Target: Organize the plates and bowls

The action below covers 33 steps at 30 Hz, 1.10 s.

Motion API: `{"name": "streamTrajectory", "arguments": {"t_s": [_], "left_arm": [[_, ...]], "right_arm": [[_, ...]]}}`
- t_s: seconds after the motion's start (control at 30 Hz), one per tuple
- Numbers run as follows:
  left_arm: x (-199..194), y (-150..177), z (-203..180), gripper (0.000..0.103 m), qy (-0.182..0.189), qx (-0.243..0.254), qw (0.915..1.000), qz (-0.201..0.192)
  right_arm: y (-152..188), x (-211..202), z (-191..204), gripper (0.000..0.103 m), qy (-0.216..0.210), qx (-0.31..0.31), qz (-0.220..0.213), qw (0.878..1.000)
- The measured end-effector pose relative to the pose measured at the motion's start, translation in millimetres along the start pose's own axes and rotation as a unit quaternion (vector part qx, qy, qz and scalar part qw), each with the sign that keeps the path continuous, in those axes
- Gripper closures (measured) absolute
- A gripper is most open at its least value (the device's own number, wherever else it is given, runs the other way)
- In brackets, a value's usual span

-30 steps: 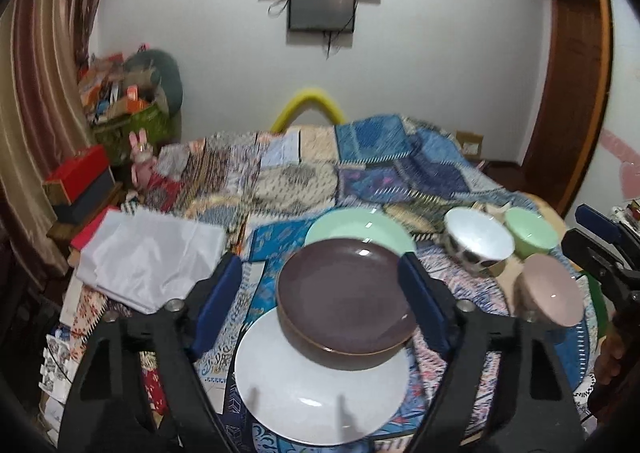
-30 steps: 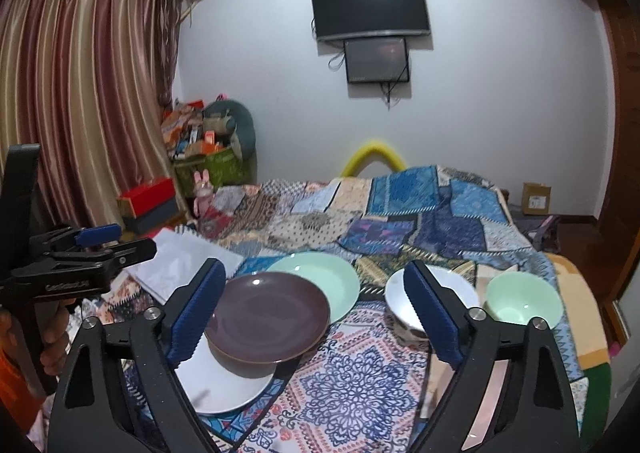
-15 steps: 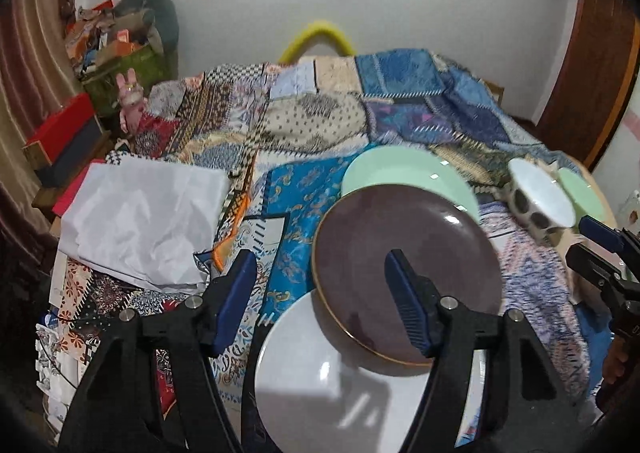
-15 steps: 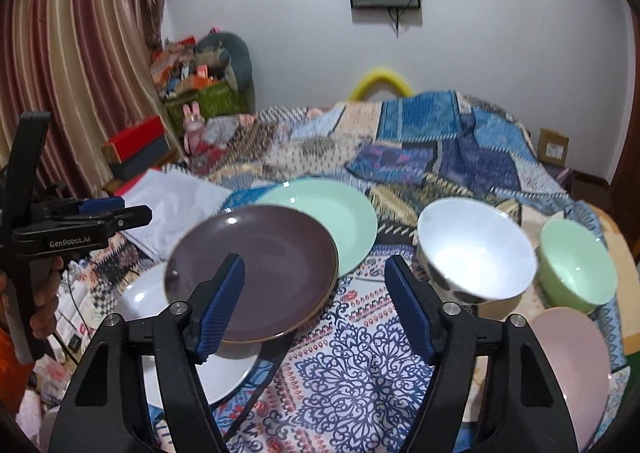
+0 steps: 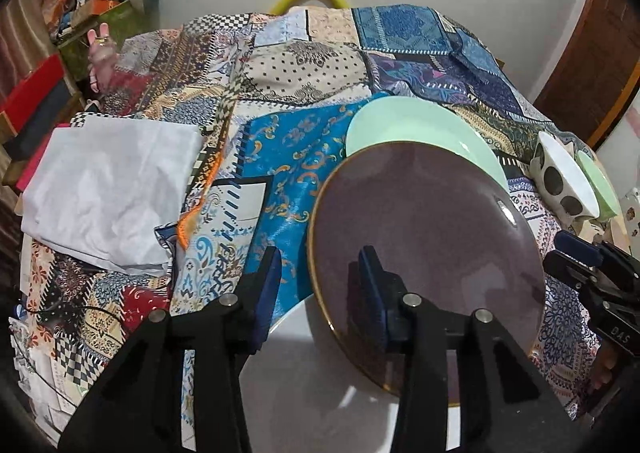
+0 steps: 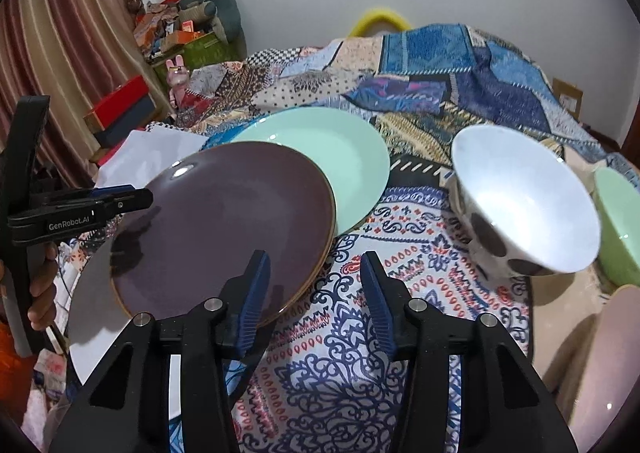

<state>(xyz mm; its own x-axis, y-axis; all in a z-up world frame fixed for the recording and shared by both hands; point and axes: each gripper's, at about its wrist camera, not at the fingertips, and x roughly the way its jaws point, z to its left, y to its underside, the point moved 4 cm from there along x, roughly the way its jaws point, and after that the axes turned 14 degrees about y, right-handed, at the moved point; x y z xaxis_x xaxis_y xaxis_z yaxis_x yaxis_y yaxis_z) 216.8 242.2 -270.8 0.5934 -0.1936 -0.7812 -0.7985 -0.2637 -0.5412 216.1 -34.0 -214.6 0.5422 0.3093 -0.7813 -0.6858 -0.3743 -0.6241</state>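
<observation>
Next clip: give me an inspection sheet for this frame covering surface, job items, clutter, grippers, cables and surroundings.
Surface: patchwork quilt covers everything.
Job's things: brown plate lies across the white plate and overlaps the mint plate; spotted white bowl, green bowl and pink dish sit further right.
Clutter: white folded cloth.
Grippers: left gripper open, straddling the brown plate's rim; right gripper open, one of its fingers over that plate's edge.
Cables: thin dark wire at the quilt's left edge.
Surroundings: curtain, red box, yellow arch.
</observation>
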Motion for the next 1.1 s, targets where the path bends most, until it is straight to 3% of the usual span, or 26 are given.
{"name": "streamTrajectory", "arguments": {"t_s": [0.2,0.37,1.1], "left_arm": [[9.8,-1.7,1.9,0.066,0.013,-0.008,0.9999,0.006],[14.5,-3.2,-3.2,0.069,0.023,0.002,0.9997,0.007],[5.5,4.7,-15.3,0.069,0.023,0.000,0.9997,0.009]], "right_arm": [[-0.8,13.6,3.8,0.064,-0.010,-0.003,0.015,1.000],[-0.8,22.8,8.4,0.075,-0.024,-0.004,0.030,0.999],[1.7,21.1,2.1,0.075,-0.042,0.020,0.034,0.998]]}}
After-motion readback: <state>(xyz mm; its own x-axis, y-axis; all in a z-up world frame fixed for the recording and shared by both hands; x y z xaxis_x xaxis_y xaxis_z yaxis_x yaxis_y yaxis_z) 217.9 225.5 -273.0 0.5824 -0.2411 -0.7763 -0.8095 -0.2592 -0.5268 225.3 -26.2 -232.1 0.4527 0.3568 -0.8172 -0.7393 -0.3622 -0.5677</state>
